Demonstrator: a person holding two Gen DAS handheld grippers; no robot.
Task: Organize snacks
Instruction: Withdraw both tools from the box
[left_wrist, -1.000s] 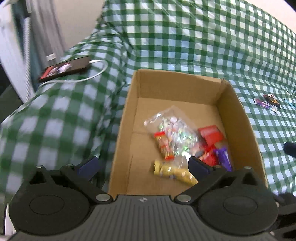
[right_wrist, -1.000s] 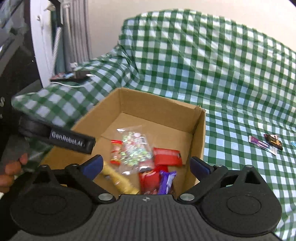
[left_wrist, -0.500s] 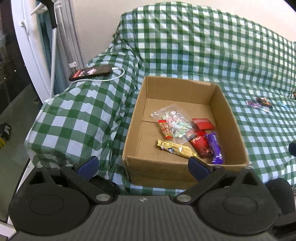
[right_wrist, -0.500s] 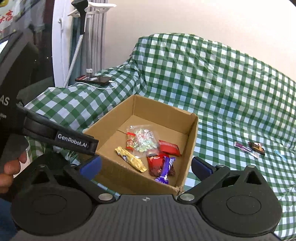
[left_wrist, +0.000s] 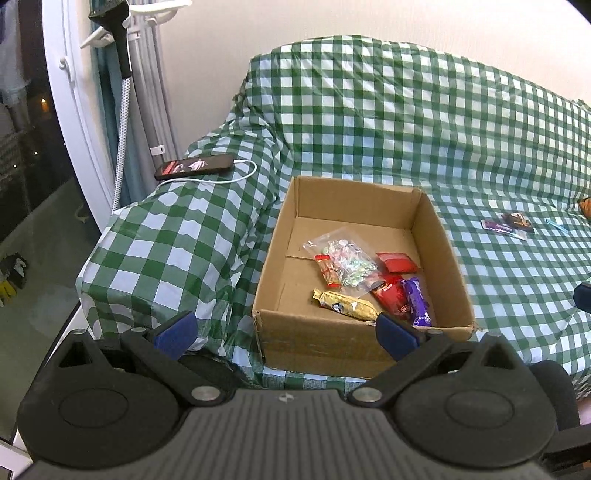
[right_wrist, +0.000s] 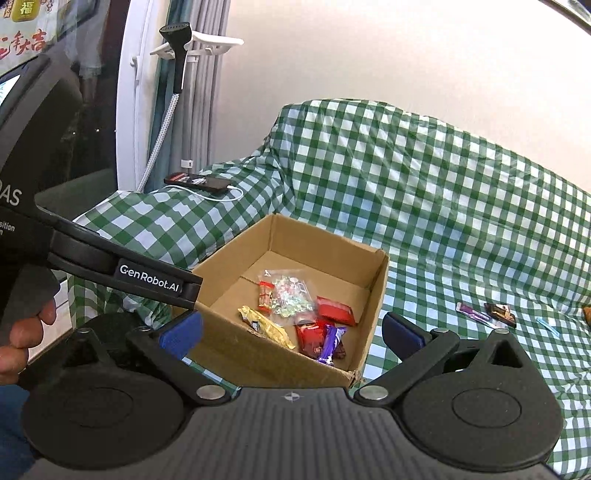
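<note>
An open cardboard box (left_wrist: 354, 343) on a green checked cloth (left_wrist: 369, 122) holds several snack packets (left_wrist: 345, 304); two more wrappers (right_wrist: 485, 314) lie well apart on the cloth. These look light, crinkly and slippery, best pinched across a flat end. Left gripper (left_wrist: 286, 330) and right gripper (right_wrist: 291, 332) hover empty, jaws spread wide.
</note>
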